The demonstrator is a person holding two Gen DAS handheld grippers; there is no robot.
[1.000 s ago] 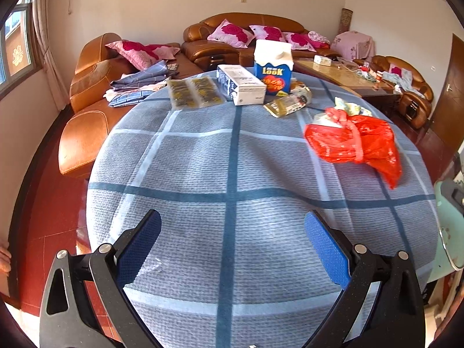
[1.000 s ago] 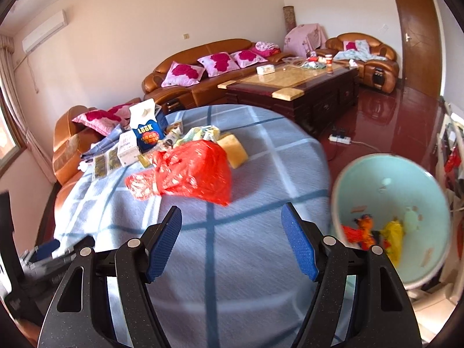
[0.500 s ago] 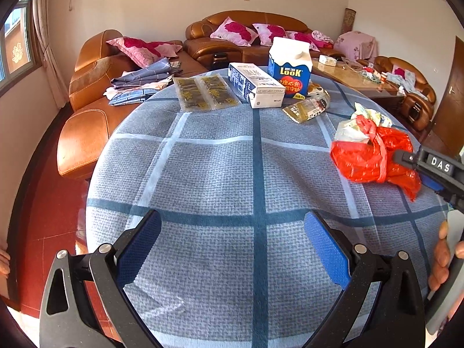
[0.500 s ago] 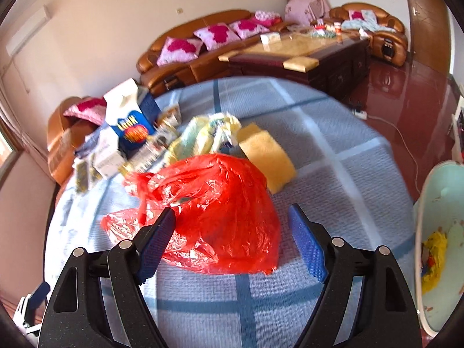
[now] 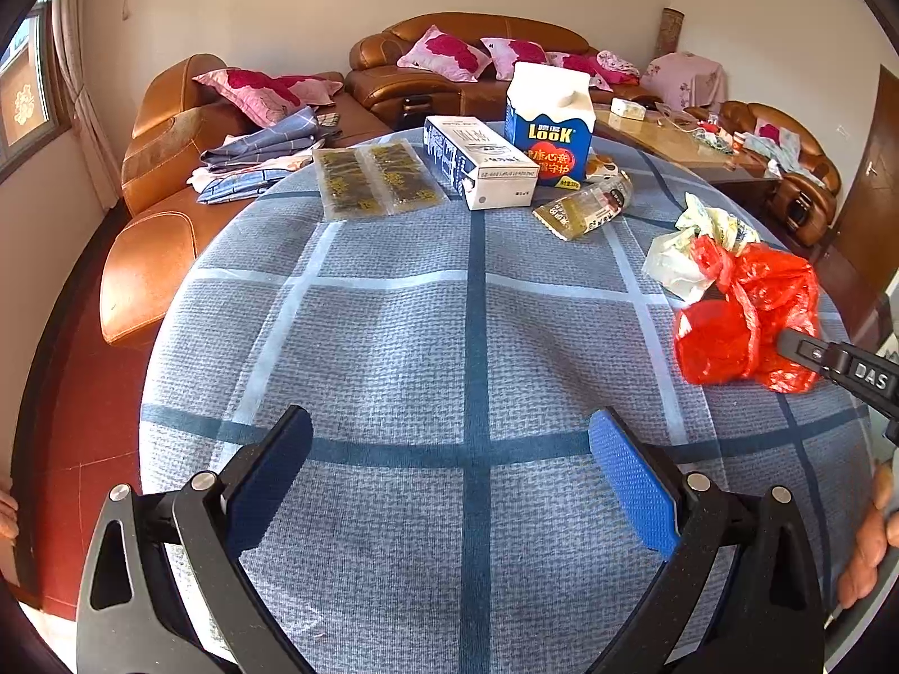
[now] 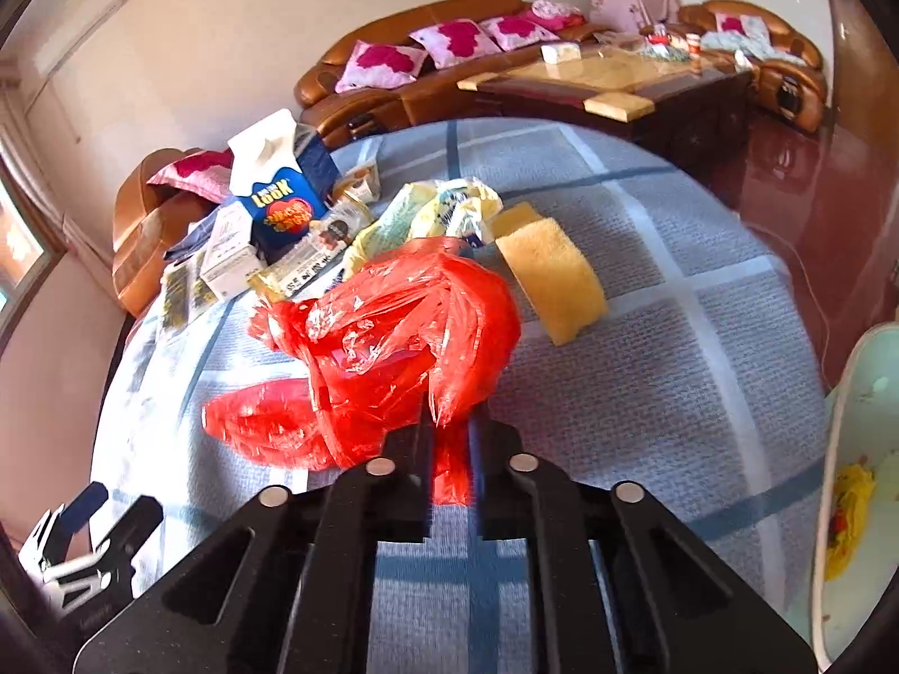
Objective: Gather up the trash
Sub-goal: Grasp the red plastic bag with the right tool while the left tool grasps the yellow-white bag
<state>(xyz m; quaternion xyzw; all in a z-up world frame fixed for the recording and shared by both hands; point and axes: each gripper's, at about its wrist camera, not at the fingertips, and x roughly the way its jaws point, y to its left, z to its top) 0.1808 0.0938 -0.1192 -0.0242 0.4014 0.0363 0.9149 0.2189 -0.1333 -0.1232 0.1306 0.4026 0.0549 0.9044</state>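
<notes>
The right hand-held gripper (image 6: 449, 438) has its jaws clenched on the near edge of the crumpled red plastic bag (image 6: 393, 331), a strip of red film pinched between the two black fingers; the bag lies on the round desk covered with a blue-grey checked cloth (image 5: 393, 337), stretching away from the fingertips toward the middle of the clutter. In the left wrist view the same bag (image 5: 741, 326) sits at the desk's right edge with the right hand-held gripper's black finger, marked "DAS", touching its near side. The left hand-held gripper (image 5: 449, 449) is released, its blue-padded fingers wide apart over bare cloth, well apart from the bag and with nothing between them. Behind the bag lie a crumpled pale yellow and white plastic bag (image 6: 444, 208) and, just beside it, a yellow rectangular sponge (image 6: 550, 275). Further back stands a blue and white gable-top carton (image 5: 548, 123) printed "LooK" with Chinese characters below it, a white rectangular box (image 5: 477, 160) lying flat beside it with print too small to read, and a clear flat packet of dark contents (image 5: 373, 180). Both hand-held grippers point downward at a slant across the desk. Fingers of the person's right hand (image 5: 868, 539) show at the left view's right border. A pale green bin (image 6: 854, 505) with scraps inside stands beside the desk on the right.
</notes>
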